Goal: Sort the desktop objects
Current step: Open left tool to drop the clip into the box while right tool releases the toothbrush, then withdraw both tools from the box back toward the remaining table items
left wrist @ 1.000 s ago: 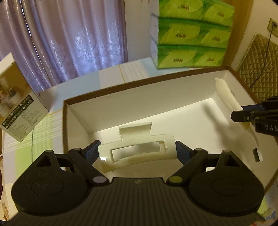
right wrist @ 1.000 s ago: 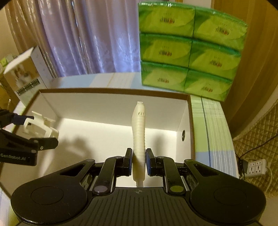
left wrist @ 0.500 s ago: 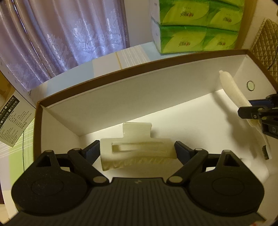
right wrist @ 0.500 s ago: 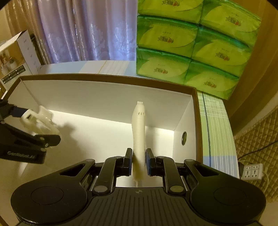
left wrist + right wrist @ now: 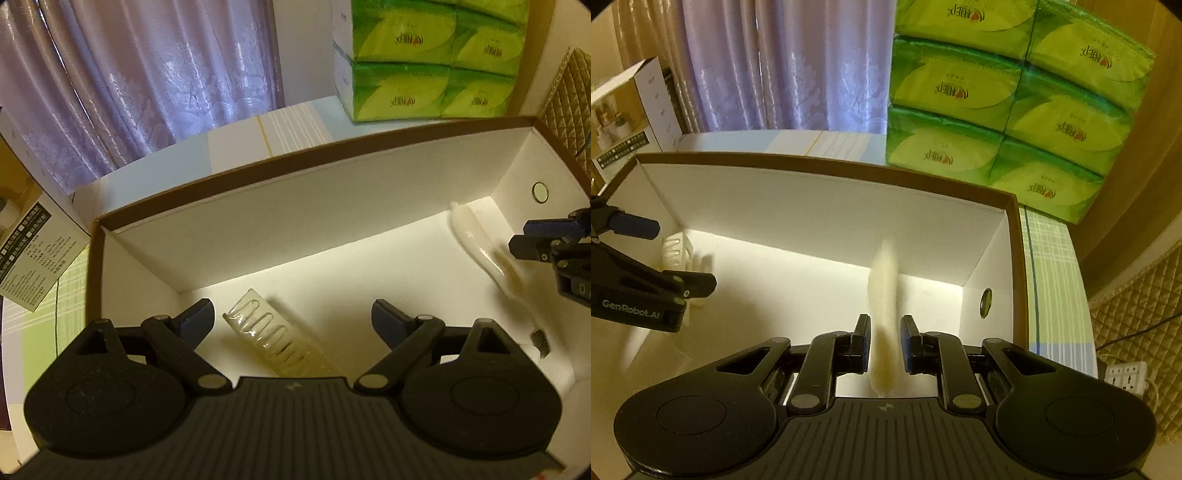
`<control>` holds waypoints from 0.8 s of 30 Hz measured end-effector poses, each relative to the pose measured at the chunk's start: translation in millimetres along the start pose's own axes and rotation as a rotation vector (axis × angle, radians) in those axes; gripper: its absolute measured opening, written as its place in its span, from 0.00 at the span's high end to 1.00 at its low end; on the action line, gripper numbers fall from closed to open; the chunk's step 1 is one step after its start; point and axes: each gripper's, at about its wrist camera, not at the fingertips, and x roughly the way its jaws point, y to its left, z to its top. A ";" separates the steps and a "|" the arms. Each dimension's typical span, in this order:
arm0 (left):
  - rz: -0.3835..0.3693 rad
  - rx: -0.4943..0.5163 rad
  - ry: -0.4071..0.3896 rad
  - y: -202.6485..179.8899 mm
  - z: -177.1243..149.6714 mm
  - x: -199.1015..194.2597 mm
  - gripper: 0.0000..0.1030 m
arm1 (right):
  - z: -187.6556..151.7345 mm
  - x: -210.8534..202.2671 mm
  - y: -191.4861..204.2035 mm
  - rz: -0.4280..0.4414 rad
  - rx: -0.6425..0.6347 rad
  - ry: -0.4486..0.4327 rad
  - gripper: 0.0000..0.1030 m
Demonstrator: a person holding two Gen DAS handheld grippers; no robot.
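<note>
The big white box [image 5: 332, 206] sits on the counter. The left gripper [image 5: 293, 317] has its fingers spread wide, released. The hair clip [image 5: 273, 336] lies on the box floor between them. At 3 o'clock, the right gripper [image 5: 884, 341] fingers stand just apart around the blurry toothbrush [image 5: 884, 295].

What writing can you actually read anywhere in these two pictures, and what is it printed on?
"GenRobot.AI": white lettering on the left gripper, seen from the right wrist.
"D": the start of a cut-off word on the right gripper, seen from the left wrist.
Red logo on the green tissue packs: too small and upside down to read.
Label panel on the cardboard product box: print too small to read.
</note>
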 end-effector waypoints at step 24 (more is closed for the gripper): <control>0.019 -0.078 -0.110 5.2 -46.5 -119.4 0.04 | -37.3 -107.1 13.6 0.096 0.042 -0.137 0.02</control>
